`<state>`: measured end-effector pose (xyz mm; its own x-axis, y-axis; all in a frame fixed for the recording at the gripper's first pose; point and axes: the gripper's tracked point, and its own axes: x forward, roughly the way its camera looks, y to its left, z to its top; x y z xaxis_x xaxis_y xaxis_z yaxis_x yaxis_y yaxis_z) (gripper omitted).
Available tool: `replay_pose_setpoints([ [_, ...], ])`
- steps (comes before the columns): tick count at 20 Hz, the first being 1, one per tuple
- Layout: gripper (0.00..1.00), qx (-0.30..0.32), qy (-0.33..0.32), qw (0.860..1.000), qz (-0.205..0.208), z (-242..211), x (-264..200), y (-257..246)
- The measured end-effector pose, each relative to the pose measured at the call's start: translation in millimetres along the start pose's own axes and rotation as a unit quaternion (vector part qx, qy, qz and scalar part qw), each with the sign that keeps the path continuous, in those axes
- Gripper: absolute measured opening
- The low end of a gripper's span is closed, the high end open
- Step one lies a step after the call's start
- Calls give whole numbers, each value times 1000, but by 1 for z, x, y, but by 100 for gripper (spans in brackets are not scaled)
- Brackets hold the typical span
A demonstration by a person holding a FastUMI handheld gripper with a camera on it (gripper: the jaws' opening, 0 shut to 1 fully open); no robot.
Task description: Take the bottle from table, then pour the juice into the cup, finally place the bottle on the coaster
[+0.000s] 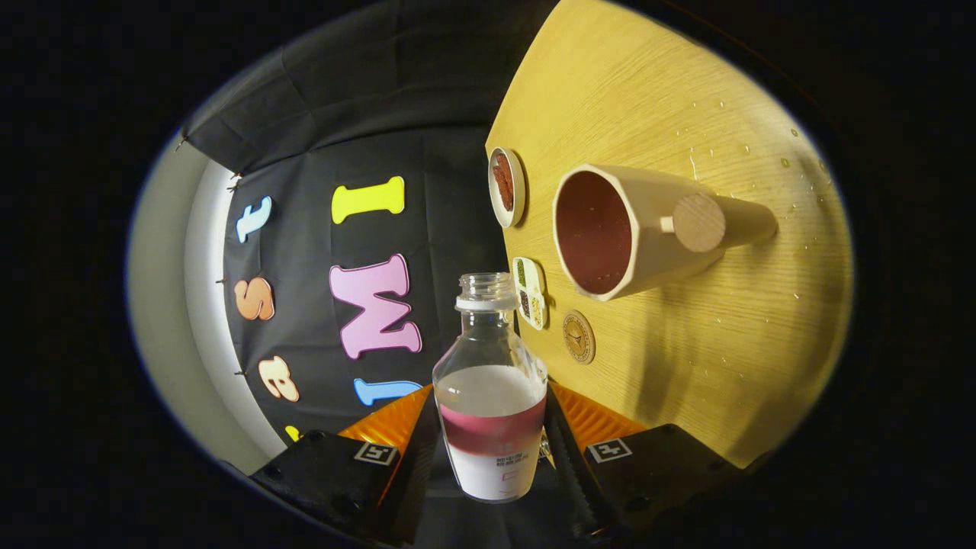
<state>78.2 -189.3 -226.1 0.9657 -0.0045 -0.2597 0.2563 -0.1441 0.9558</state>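
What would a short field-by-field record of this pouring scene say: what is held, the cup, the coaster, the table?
held: bottle, uncapped, clamped between the fingers
bottle contents: dark red juice, low
cup: on the table, red liquid inside, beyond the bottle
coaster: round, bare, between bottle and cup
table: wooden, droplets near the cup

Beyond my fingers I see a small round dish [506, 187] with something brown-red, and near it a divided tray [531, 292] of seasonings, both on the wet wooden table [732, 358].
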Motion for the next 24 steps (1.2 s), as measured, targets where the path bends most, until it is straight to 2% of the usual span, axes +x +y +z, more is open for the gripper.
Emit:
replay_pose_setpoints([
  [10,75,43,-11,999,1,-1,-1,-1],
  [18,75,90,-34,995,17,7,-1,4],
  [24,75,119,-27,992,16,2,-1,4],
])
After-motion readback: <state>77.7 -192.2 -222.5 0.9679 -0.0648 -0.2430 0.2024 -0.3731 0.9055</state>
